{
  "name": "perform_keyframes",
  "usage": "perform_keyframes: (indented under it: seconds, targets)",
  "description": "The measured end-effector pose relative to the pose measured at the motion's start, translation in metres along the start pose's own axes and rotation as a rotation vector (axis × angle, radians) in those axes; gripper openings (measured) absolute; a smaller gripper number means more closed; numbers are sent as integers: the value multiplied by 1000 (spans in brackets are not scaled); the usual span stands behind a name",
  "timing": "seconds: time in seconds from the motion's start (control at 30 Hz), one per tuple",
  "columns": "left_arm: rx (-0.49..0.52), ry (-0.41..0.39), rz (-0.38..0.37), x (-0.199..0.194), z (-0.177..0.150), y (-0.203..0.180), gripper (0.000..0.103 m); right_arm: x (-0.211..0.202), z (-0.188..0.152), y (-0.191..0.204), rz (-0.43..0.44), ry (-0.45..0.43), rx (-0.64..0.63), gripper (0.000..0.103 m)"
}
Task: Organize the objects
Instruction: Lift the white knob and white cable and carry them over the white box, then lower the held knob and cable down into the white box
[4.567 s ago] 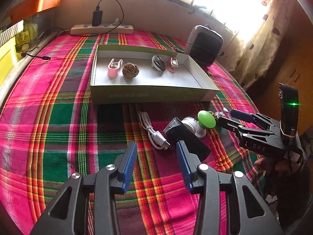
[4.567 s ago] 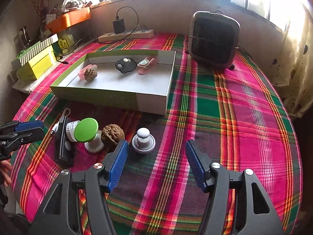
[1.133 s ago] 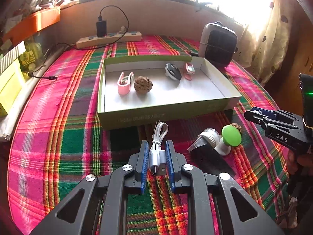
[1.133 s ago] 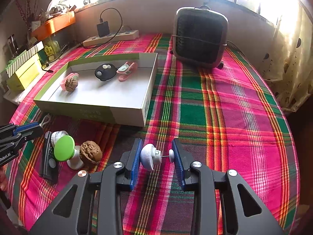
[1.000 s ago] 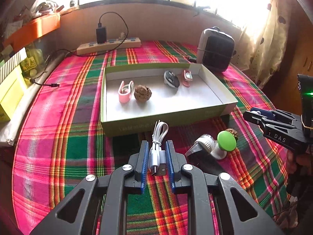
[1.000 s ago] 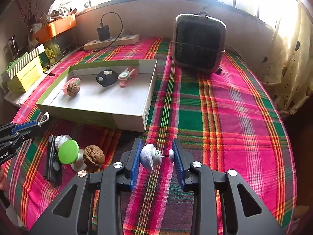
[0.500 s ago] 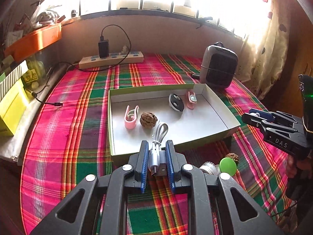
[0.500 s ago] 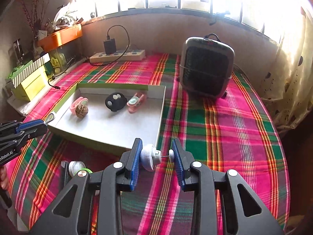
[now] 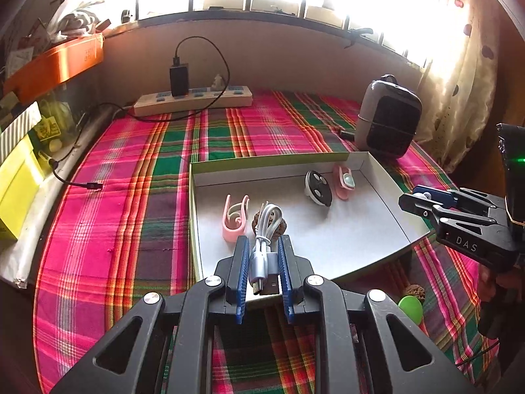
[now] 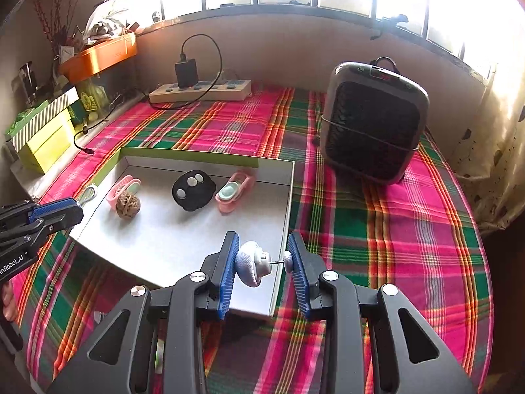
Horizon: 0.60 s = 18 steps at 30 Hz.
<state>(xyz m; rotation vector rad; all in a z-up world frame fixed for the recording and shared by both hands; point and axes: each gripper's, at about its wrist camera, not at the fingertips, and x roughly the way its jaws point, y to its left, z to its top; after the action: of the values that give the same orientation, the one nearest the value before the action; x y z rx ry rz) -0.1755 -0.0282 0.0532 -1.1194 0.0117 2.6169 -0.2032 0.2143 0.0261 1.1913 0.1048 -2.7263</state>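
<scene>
Left gripper (image 9: 261,274) clamped on coiled white USB cable (image 9: 264,246), bottom centre, over box (image 9: 398,229) near edge. Right gripper (image 10: 263,266) clenched on small white knob (image 10: 251,262), above box's lower-right corner. Further in: walnut (image 10: 128,207), pink clips.

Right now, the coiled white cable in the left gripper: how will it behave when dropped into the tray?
Probably floppy: the white USB cable is a tied bundle, its loops sticking out past the left gripper unsupported. Likely light and unlikely to roll. It may slump against the walnut in the tray just beyond.
</scene>
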Motion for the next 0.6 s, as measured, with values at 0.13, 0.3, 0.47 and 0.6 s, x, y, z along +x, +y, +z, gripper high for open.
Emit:
perform_keyframes:
  seconds: [0.13, 0.3, 0.47, 0.6]
  targets:
    - [-4, 14, 6, 10, 1, 3, 16, 13, 5, 3, 5, 16, -11, 32]
    - [-11, 34, 6, 21, 0, 6, 16, 24, 11, 7, 19, 20, -28, 32]
    - [-13, 47, 13, 29, -1, 8, 16, 36, 14, 14, 40, 32, -51, 32]
    - [-17, 55, 15, 34, -2, 10, 16, 44, 17, 18, 43, 44, -64, 32]
